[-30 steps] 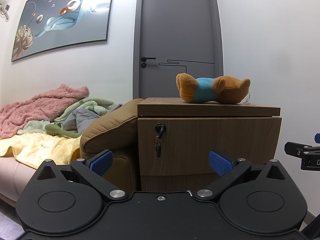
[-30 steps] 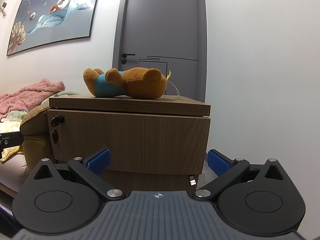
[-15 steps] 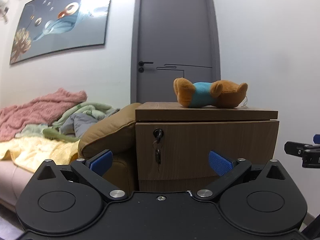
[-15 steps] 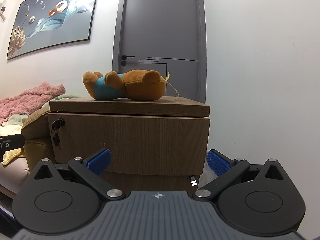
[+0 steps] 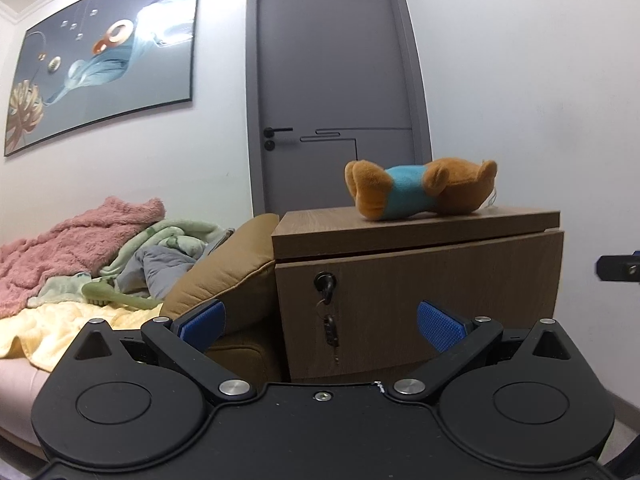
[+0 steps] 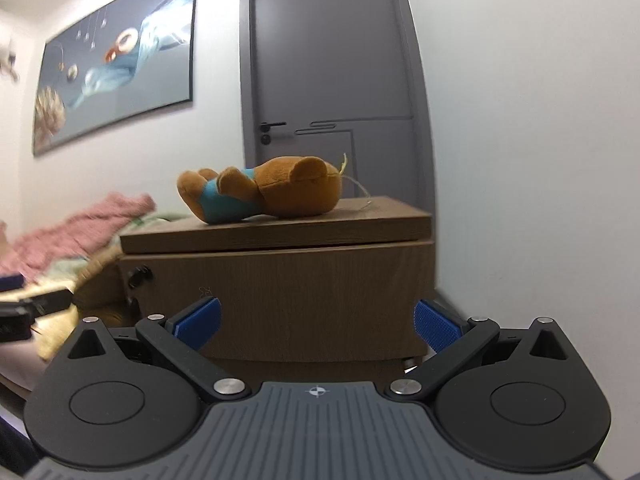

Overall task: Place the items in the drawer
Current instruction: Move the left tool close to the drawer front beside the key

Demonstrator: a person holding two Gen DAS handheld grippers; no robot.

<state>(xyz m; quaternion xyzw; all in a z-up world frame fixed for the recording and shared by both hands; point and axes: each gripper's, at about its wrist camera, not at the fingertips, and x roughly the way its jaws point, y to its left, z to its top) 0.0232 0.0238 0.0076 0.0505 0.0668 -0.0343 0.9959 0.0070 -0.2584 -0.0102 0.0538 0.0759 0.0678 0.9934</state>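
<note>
A brown plush bear in a blue shirt (image 5: 420, 192) (image 6: 264, 192) lies on its side on top of a wooden cabinet (image 5: 416, 236) (image 6: 280, 232). Below the top sits the shut drawer front (image 5: 440, 296) (image 6: 288, 300), with a key in its lock (image 5: 326, 282) (image 6: 138, 274) and more keys hanging from it. My left gripper (image 5: 320, 326) is open and empty, level with the drawer front near the lock. My right gripper (image 6: 316, 324) is also open and empty, facing the drawer front's right half. Each gripper shows at the edge of the other's view.
A brown cushion (image 5: 224, 276) leans against the cabinet's left side. Behind it a bed holds pink, green, grey and yellow blankets (image 5: 80, 240). A grey door (image 5: 332, 100) stands behind the cabinet and a white wall (image 5: 520, 100) lies to its right.
Both grippers have come closer to the cabinet and tilted slightly. The right view has swung left and is blurred at its left side. The bear and drawer have not moved.
</note>
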